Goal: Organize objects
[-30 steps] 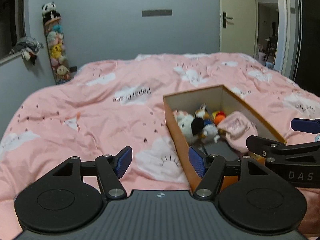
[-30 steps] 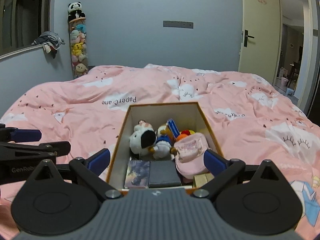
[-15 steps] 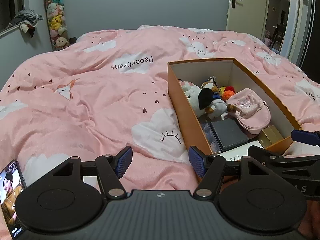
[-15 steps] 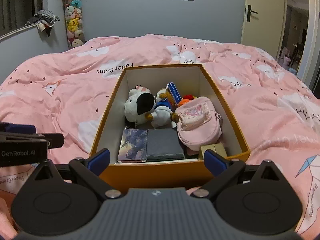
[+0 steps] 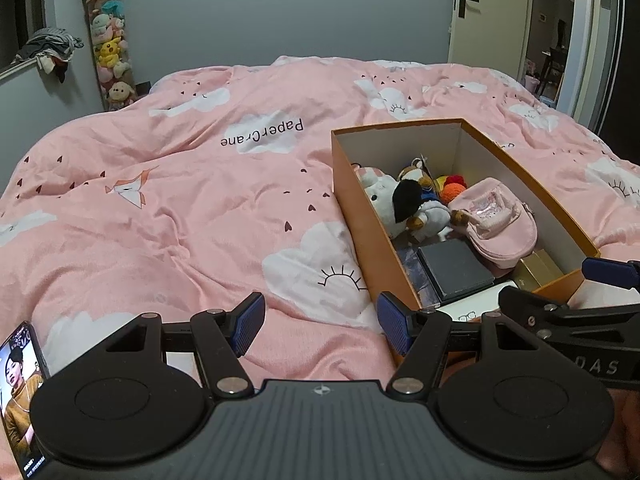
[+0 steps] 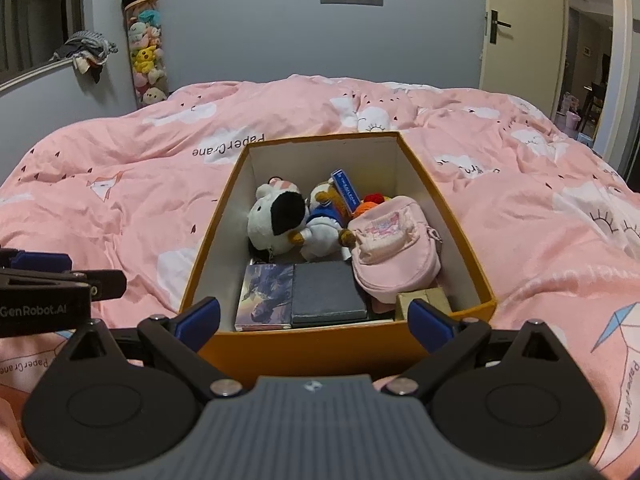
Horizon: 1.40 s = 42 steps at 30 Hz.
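Note:
An orange cardboard box [image 6: 332, 344] [image 5: 360, 208] rests on the pink bed cover. Inside lie a white and black plush [image 6: 276, 220] [image 5: 396, 200], a pink pouch [image 6: 394, 256] [image 5: 496, 222], a dark flat case [image 6: 326, 294] [image 5: 454, 272], a picture card pack [image 6: 262, 296], a gold box [image 5: 538, 266] and an orange ball [image 5: 452, 190]. My right gripper [image 6: 314, 318] is open just in front of the box's near wall, nothing between its fingers. To the left of the box, my left gripper [image 5: 320, 320] hangs open over the cover, empty.
A phone [image 5: 20, 384] with a lit screen lies at the near left. A tall tube of plush toys [image 6: 146, 52] stands against the back wall. A door [image 6: 516, 28] is open at the right. Pink bedding [image 5: 180, 200] spreads left of the box.
Both grippers rose and tilted down over the last second, then eased back a little. The box's inside came into full view and the phone appeared at the near left. Nothing was grasped.

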### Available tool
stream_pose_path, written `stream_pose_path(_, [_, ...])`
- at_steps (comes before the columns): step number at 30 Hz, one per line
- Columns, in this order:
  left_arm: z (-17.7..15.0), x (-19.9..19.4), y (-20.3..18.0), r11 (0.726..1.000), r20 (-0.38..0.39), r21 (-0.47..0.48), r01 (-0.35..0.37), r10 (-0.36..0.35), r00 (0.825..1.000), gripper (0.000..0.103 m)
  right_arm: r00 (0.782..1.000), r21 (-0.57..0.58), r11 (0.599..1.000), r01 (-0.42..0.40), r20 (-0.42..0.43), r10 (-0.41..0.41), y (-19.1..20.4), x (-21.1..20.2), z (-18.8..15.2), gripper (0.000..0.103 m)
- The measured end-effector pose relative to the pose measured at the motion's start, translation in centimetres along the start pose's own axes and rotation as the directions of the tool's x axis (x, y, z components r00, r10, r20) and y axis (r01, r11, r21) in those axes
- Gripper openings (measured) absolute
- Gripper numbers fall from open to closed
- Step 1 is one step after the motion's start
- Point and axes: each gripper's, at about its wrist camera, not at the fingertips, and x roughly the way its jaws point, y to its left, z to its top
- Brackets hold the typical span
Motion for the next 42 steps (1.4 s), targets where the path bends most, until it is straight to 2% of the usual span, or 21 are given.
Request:
stream_pose_path(21, [-0.2,0.7,-0.5,1.0,-0.055,0.012,0.003,-0.003,0.998,0.075,0.998,0.007,1.0,-0.019,-0.055,0.019,-0.3,1.0,-0.6,0.1])
stream_pose_path(42, [-0.3,0.7,-0.5,1.0,-0.056,0.014,0.005,-0.004,0.998,0.075,0.997,0.003,1.0,-0.02,-0.078,0.02,-0.3,1.2,-0.7,0.1])
